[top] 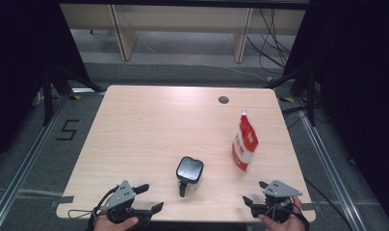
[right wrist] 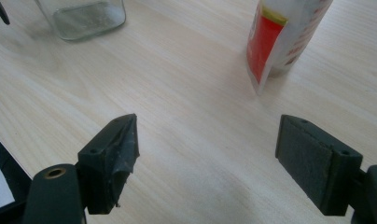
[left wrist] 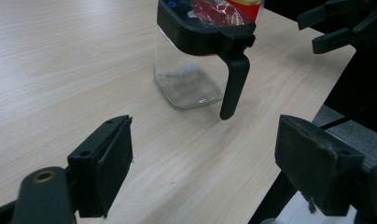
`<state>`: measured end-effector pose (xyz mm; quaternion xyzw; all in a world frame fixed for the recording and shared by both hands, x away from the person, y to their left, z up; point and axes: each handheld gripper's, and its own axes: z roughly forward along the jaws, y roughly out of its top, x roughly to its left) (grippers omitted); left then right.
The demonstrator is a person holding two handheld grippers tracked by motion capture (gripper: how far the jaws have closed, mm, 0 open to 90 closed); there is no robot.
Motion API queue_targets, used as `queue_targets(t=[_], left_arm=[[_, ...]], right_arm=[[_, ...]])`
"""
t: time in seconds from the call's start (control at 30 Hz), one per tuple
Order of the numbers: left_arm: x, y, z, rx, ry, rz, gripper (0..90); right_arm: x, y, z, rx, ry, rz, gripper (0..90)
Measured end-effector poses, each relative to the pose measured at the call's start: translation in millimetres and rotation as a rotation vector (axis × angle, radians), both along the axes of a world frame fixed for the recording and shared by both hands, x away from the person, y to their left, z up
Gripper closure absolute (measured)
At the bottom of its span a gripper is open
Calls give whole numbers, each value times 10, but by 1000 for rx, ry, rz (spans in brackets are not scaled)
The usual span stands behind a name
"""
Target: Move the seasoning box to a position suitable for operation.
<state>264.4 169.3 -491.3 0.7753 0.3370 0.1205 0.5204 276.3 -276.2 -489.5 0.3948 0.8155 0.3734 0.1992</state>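
The jar (top: pixel 189 173) is made of clear glass with a square shape and a black lid on top. A black handle (left wrist: pixel 233 84) hangs down from the lid on the side that faces the person. The jar looks almost empty, with just a little pale stuff at the bottom. It stands upright near the front middle of the bench (top: pixel 149 125), between the two grippers and a bit farther back.

The pouch (top: pixel 244 143) is red and white with a small white cap on top. It stands upright to the right of the jar, well apart from it. There is red writing down its white side, but it is too small to read. A black number 5 (top: pixel 67 130) is marked on the floor left of the bench.

The left gripper (top: pixel 139 198) sits at the front left edge of the bench, jaws wide apart with nothing between them. The right gripper (top: pixel 254 193) sits at the front right edge, jaws also spread wide and holding nothing.
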Motion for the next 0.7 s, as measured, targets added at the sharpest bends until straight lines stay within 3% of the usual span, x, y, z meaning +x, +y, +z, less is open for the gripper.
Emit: queue_targets(t=[0.07,0.23,0.3,0.43,0.5,0.53,0.6,0.63,0.7], left_arm=[[-9,-9,-3,-6,13,15,188],[-12,-17,-5,1,-4,32,190],[-16,-21,-6,0,-8,39,192],[-27,-34,-4,-1,-3,44,192],[-34,-36,4,7,-3,41,192],[-30,-33,9,11,-15,30,192],[-44,-56,6,-18,-9,44,200],[-47,-45,17,15,-19,40,204],[-51,-84,13,0,-23,39,210]], right_arm=[[3,5,-5,7,1,5,227],[-20,29,-3,9,19,-12,236],[5,8,-6,-6,-12,3,234],[9,4,-4,-7,-13,3,234],[6,9,-8,-11,-10,1,234],[-7,25,-13,7,18,-9,235],[12,11,-11,-18,-19,7,236],[12,13,-11,-15,-18,8,236],[13,19,-15,-11,-11,11,235]])
